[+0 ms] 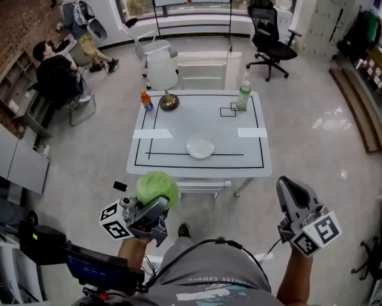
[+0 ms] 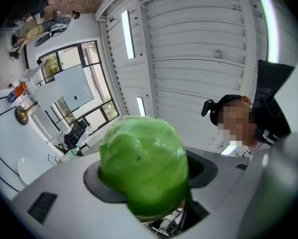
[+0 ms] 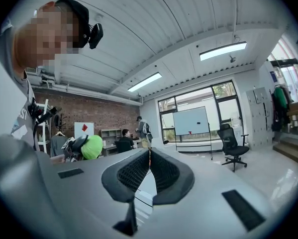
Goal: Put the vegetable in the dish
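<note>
My left claw (image 1: 157, 201) is clenched on the round green vegetable (image 1: 155, 185). I hold it in the air, before the near edge of the tabletop (image 1: 197, 116). My right claw (image 1: 287, 187) is closed with nothing in it. The glass dish (image 1: 200, 146) stands on the tabletop, well apart from the vegetable.

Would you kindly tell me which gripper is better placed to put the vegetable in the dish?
Left. The left gripper holds the green vegetable, while the right gripper is shut and empty; the dish lies on the table ahead of both.
</note>
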The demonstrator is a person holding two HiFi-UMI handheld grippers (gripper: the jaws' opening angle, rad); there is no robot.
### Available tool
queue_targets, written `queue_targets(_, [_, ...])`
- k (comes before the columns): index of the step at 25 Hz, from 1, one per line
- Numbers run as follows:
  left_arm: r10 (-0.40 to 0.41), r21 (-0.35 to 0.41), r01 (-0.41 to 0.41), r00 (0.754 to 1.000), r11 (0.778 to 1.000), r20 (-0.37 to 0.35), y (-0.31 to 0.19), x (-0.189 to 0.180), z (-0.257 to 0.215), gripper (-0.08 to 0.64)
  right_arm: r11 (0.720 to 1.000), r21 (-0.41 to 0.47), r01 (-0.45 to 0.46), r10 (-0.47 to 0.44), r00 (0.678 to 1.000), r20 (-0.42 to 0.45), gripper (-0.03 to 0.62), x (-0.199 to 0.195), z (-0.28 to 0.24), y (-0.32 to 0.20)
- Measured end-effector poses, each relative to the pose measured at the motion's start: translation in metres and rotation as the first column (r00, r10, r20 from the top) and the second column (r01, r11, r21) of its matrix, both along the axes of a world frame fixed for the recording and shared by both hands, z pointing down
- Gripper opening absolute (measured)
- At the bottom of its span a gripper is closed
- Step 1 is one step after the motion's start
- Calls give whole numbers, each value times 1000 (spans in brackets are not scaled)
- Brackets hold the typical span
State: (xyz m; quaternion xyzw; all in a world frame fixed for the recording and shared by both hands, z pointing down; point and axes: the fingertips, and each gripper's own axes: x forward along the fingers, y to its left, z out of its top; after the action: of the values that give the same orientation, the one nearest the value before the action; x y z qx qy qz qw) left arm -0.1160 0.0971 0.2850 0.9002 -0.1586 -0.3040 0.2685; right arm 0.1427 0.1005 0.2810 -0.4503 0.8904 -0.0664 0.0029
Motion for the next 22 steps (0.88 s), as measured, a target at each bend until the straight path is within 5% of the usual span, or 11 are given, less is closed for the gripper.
queue_targets(22, [150,-34,-150,989,988,9,-98,-54,6,302,991,-24,-133,133,991,15,8,-63,11,-55])
